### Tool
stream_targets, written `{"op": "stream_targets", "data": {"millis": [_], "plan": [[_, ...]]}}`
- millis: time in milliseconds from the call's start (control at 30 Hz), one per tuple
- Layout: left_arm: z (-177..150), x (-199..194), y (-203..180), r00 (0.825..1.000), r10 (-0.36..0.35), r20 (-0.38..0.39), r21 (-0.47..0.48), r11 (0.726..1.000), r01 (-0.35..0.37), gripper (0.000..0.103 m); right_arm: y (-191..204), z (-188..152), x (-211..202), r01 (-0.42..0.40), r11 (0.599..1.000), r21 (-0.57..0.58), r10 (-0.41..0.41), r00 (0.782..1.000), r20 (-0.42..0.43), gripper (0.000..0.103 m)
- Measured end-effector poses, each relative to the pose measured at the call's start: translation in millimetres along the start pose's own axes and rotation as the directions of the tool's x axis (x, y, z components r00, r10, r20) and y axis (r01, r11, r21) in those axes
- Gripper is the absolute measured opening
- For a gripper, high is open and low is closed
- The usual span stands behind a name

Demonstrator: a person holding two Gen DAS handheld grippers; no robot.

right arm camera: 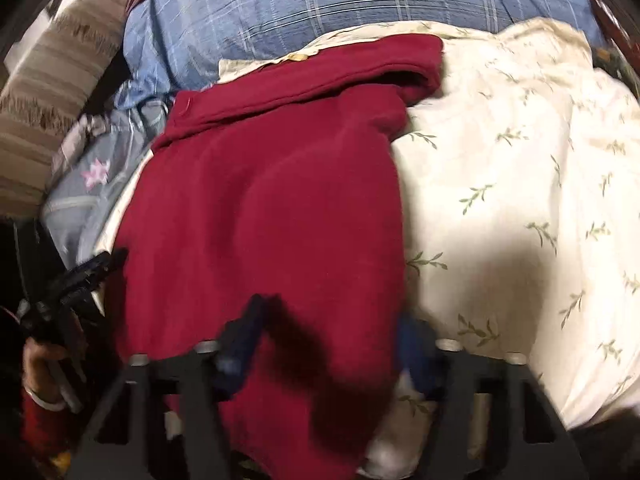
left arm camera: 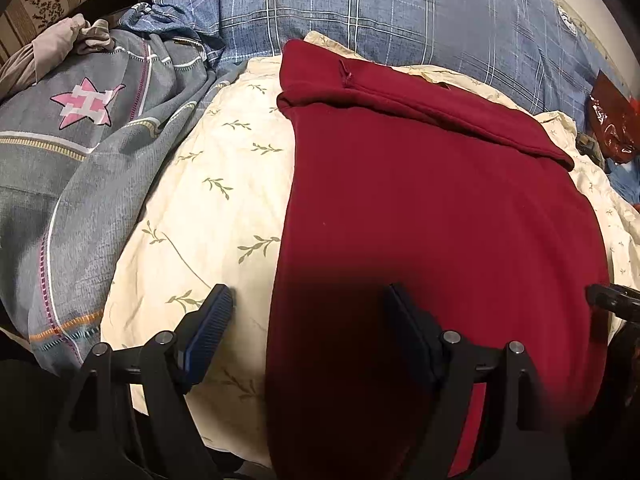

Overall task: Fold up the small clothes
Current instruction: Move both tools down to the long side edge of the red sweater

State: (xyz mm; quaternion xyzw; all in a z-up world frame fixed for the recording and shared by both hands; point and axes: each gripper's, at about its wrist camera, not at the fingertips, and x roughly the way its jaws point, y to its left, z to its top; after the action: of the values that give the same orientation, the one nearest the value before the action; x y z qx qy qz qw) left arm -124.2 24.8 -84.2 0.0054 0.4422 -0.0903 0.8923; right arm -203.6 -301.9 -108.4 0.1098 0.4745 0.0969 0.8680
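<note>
The left wrist view looks down on a dark red garment (left arm camera: pixel 432 208) spread flat over a cream sheet with a green sprig print (left arm camera: pixel 200 208). The garment's far end is turned back on itself as a thick band, with a short seam or zip end showing near its far left corner. The left tongs (left arm camera: pixel 310 312) stand open: the left pad hangs over the bare cream sheet, the right pad over the red cloth, and the garment's left edge runs up between them. Neither pad presses on the fabric. To the left lies a grey quilt with a pink star (left arm camera: pixel 86 104), and at the far side a blue plaid pillow (left arm camera: pixel 360 12). A shiny red packet (left arm camera: pixel 612 120) sits at the far right edge.

The right wrist view is blurred by motion. It shows the same red garment (right arm camera: pixel 264 200) on the cream sheet (right arm camera: pixel 520 184), its right edge running down towards the right tongs (right arm camera: pixel 332 344). The near right part of the garment lies between the two pads, the left pad over the cloth and the right pad at its edge, with a gap left between them. Whether they pinch the fabric cannot be told through the blur. At the left edge of this view, the left tongs (right arm camera: pixel 96 268) appear beside the garment, held by a hand (right arm camera: pixel 40 364) in a red sleeve with a white cuff.
</note>
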Motion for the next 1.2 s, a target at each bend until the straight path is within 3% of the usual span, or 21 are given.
{"op": "stream_targets", "data": {"millis": [67, 133, 233, 300, 600, 933, 1200], "plan": [[-1.5, -2.2, 0.5, 1.000, -0.007, -0.006, -0.001, 1.000, 0.007, 0.078, -0.7, 0.4, -4.7, -0.032, 0.999, 0.005, 0.032, 0.999, -0.001, 0.017], [-4.2, -5.3, 1.6, 1.000, -0.019, -0.017, -0.004, 1.000, 0.019, 0.078, -4.3, -0.1, -7.4, -0.030, 0.999, 0.012, 0.030, 0.999, -0.009, 0.017], [-9.5, -8.5, 2.8, 0.999, -0.026, -0.032, 0.005, 1.000, 0.026, 0.078, -16.3, -4.7, -12.3, -0.069, 0.995, 0.076, 0.070, 0.997, -0.021, 0.028], [-14.4, -11.0, 2.8, 0.999, -0.026, -0.040, 0.018, 0.999, 0.026, 0.078, -20.5, -9.9, -11.0, -0.095, 0.991, 0.097, 0.101, 0.993, -0.057, 0.051], [-36.3, -18.8, 14.5, 0.994, -0.051, -0.097, -0.002, 0.999, 0.051, 0.078, -22.8, -33.7, -16.1, -0.154, 0.985, 0.080, 0.163, 0.980, -0.113, 0.059], [-51.1, -18.7, 4.0, 0.984, -0.088, -0.158, 0.019, 0.996, 0.092, 0.080, -19.4, -44.0, -11.2, -0.226, 0.973, 0.044, 0.231, 0.954, -0.193, 0.059], [-58.6, -14.7, -2.6, 0.977, -0.089, -0.194, 0.038, 0.994, 0.098, 0.083, -4.9, -54.3, -2.9, -0.239, 0.971, -0.009, 0.229, 0.939, -0.258, 0.053]]}}
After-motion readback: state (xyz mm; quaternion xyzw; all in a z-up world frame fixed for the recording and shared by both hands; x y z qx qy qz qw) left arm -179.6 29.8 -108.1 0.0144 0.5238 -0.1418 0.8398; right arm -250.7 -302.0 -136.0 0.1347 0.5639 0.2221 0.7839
